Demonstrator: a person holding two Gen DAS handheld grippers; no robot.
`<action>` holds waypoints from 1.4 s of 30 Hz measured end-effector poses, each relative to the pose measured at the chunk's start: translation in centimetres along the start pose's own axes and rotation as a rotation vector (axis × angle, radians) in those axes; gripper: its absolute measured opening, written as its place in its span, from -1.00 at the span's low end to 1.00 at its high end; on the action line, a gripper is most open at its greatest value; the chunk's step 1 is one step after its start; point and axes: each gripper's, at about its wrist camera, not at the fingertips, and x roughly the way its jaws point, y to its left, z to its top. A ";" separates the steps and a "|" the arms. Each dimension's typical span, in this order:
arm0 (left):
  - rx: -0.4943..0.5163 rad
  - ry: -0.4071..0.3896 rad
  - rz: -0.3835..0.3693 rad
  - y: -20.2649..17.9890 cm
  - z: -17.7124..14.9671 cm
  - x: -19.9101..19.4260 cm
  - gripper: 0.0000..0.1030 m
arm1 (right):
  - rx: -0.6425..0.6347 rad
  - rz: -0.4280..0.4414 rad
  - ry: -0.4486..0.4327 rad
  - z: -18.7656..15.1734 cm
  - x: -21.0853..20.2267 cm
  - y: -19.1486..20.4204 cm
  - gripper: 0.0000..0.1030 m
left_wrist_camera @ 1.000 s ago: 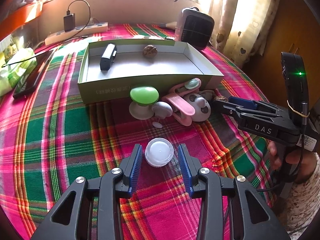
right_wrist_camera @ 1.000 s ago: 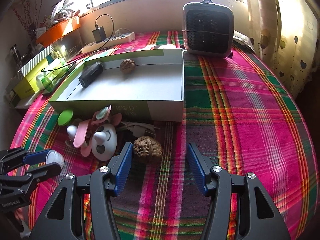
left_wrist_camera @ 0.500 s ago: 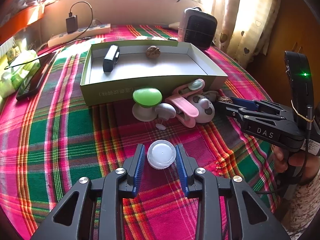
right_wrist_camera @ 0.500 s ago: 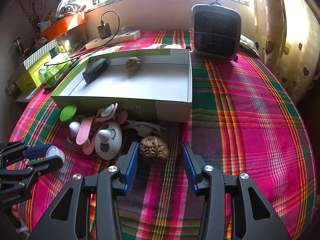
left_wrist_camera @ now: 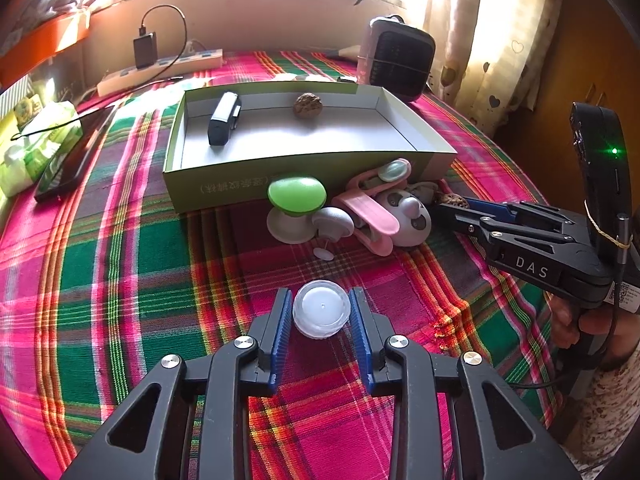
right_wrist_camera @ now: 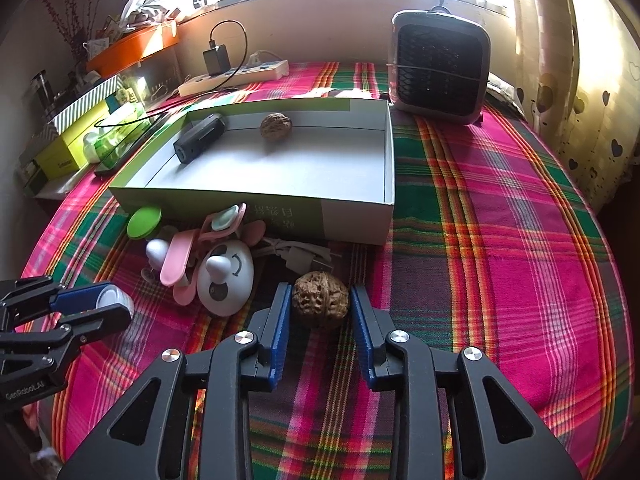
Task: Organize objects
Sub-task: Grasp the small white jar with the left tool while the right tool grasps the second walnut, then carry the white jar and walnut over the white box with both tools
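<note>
Brown wrinkled walnut [right_wrist_camera: 319,300]; round translucent white cap [left_wrist_camera: 321,309]; both on plaid cloth [right_wrist_camera: 500,240].

**Bright plaid under a scatter of pastels**

The tablecloth [left_wrist_camera: 120,264] is a plaid of hot pink, green and dark maroon crossed by thin orange and yellow lines. The shallow box [left_wrist_camera: 224,190] is pale olive green outside, grey-white inside, and holds a black device [left_wrist_camera: 223,124] and a brown walnut [left_wrist_camera: 308,105]. In front lie a lime-green cap [left_wrist_camera: 297,195], a pink clip [left_wrist_camera: 372,216] and a white panda toy [right_wrist_camera: 226,280] with black patches. The curtain [left_wrist_camera: 496,40] is cream with dark hearts.
</note>
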 end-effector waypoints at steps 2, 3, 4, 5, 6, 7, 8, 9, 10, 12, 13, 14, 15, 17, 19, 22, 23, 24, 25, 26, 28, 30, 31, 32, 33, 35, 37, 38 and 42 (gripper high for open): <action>-0.002 -0.001 0.002 0.1 0.1 0.0 -0.48 | 0.003 -0.001 -0.001 0.0 0.0 0.0 -0.40; -0.002 -0.003 0.002 0.1 0.1 -0.1 -0.48 | 0.003 -0.001 -0.002 0.0 -0.1 0.0 -0.41; -0.001 -0.003 0.002 0.1 0.2 -0.1 -0.48 | 0.004 0.000 -0.002 0.0 -0.1 -0.1 -0.40; -0.001 -0.004 0.003 0.1 0.2 -0.1 -0.48 | 0.003 0.000 -0.002 0.0 -0.1 0.0 -0.40; 0.001 -0.007 0.004 0.0 0.2 -0.2 -0.48 | 0.003 -0.001 -0.003 0.0 -0.1 -0.1 -0.41; 0.003 -0.008 0.003 0.0 0.3 -0.2 -0.48 | 0.003 -0.001 -0.003 0.0 -0.1 -0.1 -0.40; 0.004 -0.009 0.004 0.0 0.3 -0.3 -0.48 | 0.004 0.000 -0.003 0.0 -0.1 -0.1 -0.40; 0.004 -0.011 0.004 0.0 0.4 -0.4 -0.48 | 0.003 0.000 -0.004 0.0 -0.1 0.0 -0.41; 0.006 -0.013 0.004 -0.1 0.4 -0.4 -0.48 | 0.003 0.000 -0.004 0.0 -0.1 0.0 -0.40; 0.009 -0.019 0.006 -0.1 0.5 -0.6 -0.48 | 0.002 0.001 -0.006 0.0 -0.3 0.1 -0.41; 0.008 -0.021 0.005 -0.1 0.6 -0.6 -0.48 | 0.002 0.001 -0.008 0.0 -0.3 0.1 -0.41; 0.008 -0.025 0.005 -0.1 0.7 -0.7 -0.48 | 0.003 0.001 -0.010 0.0 -0.4 0.1 -0.41; 0.009 -0.028 0.005 -0.1 0.8 -0.8 -0.48 | 0.004 0.002 -0.012 0.0 -0.5 0.1 -0.41; 0.013 -0.032 0.007 -0.2 1.0 -0.9 -0.48 | 0.005 0.002 -0.019 0.1 -0.7 0.2 -0.40; 0.015 -0.037 0.008 -0.2 1.2 -1.0 -0.48 | 0.007 0.003 -0.027 0.2 -1.0 0.2 -0.40; 0.017 -0.048 0.005 -0.1 1.7 -1.2 -0.48 | 0.009 0.002 -0.036 0.4 -1.2 0.2 -0.40; 0.018 -0.053 0.007 -0.1 1.9 -1.3 -0.48 | 0.010 0.002 -0.038 0.5 -1.3 0.2 -0.40; 0.020 -0.056 0.007 -0.2 2.0 -1.4 -0.48 | 0.013 0.003 -0.040 0.5 -1.4 0.2 -0.40; 0.022 -0.060 0.007 -0.2 2.2 -1.4 -0.48 | 0.014 0.005 -0.043 0.6 -1.5 0.1 -0.40; 0.021 -0.064 0.007 -0.1 2.4 -1.5 -0.48 | 0.015 0.006 -0.045 0.7 -1.6 0.1 -0.41; 0.024 -0.066 0.006 -0.1 2.7 -1.6 -0.48 | 0.016 0.010 -0.050 1.0 -1.7 0.1 -0.41; 0.029 -0.072 0.012 -0.1 3.0 -1.6 -0.48 | 0.015 0.016 -0.055 1.3 -1.9 0.1 -0.41; 0.031 -0.076 0.015 -0.1 3.2 -1.7 -0.48 | 0.013 0.015 -0.059 1.5 -2.0 0.2 -0.41; 0.031 -0.080 0.016 -0.1 3.4 -1.7 -0.48 | 0.011 0.014 -0.064 1.7 -2.1 0.2 -0.41; 0.033 -0.084 0.017 0.0 3.7 -1.8 -0.48 | 0.010 0.015 -0.068 1.9 -2.2 0.3 -0.41; 0.035 -0.093 0.021 0.1 4.2 -1.8 -0.48 | 0.007 0.018 -0.075 2.5 -2.3 0.3 -0.40; 0.033 -0.098 0.020 0.3 4.8 -1.7 -0.48 | -0.001 0.015 -0.084 3.1 -2.4 0.5 -0.40; 0.034 -0.101 0.020 0.3 5.2 -1.7 -0.48 | -0.004 0.017 -0.087 3.3 -2.4 0.6 -0.40; 0.046 -0.109 0.031 0.5 6.4 -1.4 -0.48 | -0.019 0.019 -0.095 4.3 -2.3 0.9 -0.41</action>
